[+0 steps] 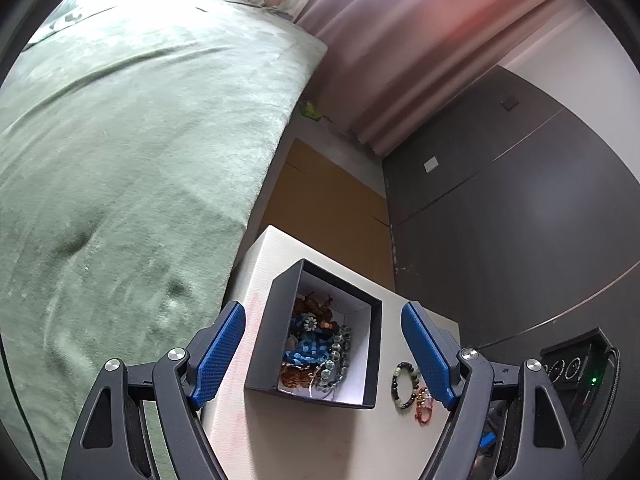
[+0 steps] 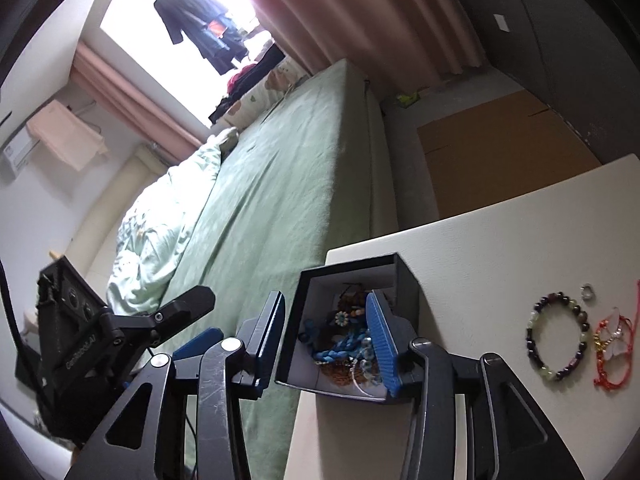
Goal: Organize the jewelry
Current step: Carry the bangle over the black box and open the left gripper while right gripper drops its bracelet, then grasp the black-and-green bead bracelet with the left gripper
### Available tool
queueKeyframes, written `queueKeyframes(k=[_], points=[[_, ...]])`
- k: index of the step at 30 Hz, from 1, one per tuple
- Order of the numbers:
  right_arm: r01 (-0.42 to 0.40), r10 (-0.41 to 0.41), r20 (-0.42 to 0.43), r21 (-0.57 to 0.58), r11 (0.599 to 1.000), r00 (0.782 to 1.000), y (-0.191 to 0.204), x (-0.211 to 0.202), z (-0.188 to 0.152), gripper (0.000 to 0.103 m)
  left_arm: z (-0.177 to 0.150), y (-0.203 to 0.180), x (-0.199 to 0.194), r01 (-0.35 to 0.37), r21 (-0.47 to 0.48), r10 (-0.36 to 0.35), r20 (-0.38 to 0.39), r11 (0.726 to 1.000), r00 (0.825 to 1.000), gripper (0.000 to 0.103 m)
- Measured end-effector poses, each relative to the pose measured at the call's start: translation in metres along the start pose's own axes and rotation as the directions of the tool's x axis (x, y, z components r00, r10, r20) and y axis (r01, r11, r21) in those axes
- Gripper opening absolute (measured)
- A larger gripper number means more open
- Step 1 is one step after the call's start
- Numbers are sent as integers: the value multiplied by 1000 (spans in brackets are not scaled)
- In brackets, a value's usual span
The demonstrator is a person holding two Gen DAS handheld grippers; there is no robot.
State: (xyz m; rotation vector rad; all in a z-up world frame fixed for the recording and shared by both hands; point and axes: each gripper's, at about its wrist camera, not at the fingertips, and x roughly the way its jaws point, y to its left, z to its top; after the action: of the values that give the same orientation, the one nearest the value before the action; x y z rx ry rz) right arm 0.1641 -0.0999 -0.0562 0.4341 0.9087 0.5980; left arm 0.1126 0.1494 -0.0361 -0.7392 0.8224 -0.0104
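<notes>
A black open box (image 1: 260, 344) with a white inside stands on a white table (image 1: 280, 440) and holds several bracelets (image 1: 316, 344). My left gripper (image 1: 326, 320) is open and straddles the box from above. My right gripper (image 2: 328, 308) is open above the box (image 2: 404, 280), its right finger over the contents. A dark and pale beaded bracelet (image 2: 558, 334) lies on the table to the right of the box; it also shows in the left wrist view (image 1: 406, 384). A red string bracelet (image 2: 614, 350) lies beside it, and a small silver ring (image 2: 587, 292) behind it.
A bed with a green cover (image 1: 120, 160) runs along the table's left side. Brown cardboard (image 1: 328, 200) lies on the floor behind the table. A dark wardrobe (image 1: 520, 200) stands on the right. The left gripper's body (image 2: 100, 340) shows in the right wrist view.
</notes>
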Motion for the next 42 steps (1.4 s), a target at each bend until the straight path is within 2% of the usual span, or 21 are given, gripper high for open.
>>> queueKeyframes(k=[6, 10, 16, 23, 30, 36, 42], points=[[46, -46, 7, 39, 998, 999, -20, -25, 2, 44, -6, -11, 8, -4, 34, 5, -21, 999, 1000, 81], [99, -101, 13, 82, 992, 995, -42, -48, 4, 59, -14, -28, 15, -1, 75, 4, -33, 997, 999, 81], [160, -159, -21, 140, 977, 987, -76, -69, 6, 59, -27, -50, 27, 4, 131, 3, -54, 991, 999, 81], [200, -191, -63, 185, 962, 979, -106, -87, 5, 61, -43, -75, 42, 4, 187, 9, -73, 982, 997, 81], [250, -230, -105, 261, 932, 967, -145, -105, 3, 63, -67, -106, 56, -9, 304, 35, -82, 953, 996, 81], [265, -240, -119, 286, 921, 963, -161, -117, 4, 63, -88, -128, 72, -6, 378, 48, -101, 926, 994, 80], [277, -250, -124, 302, 912, 960, -175, -130, 4, 63, -109, -146, 91, -2, 445, 65, -127, 896, 990, 64]])
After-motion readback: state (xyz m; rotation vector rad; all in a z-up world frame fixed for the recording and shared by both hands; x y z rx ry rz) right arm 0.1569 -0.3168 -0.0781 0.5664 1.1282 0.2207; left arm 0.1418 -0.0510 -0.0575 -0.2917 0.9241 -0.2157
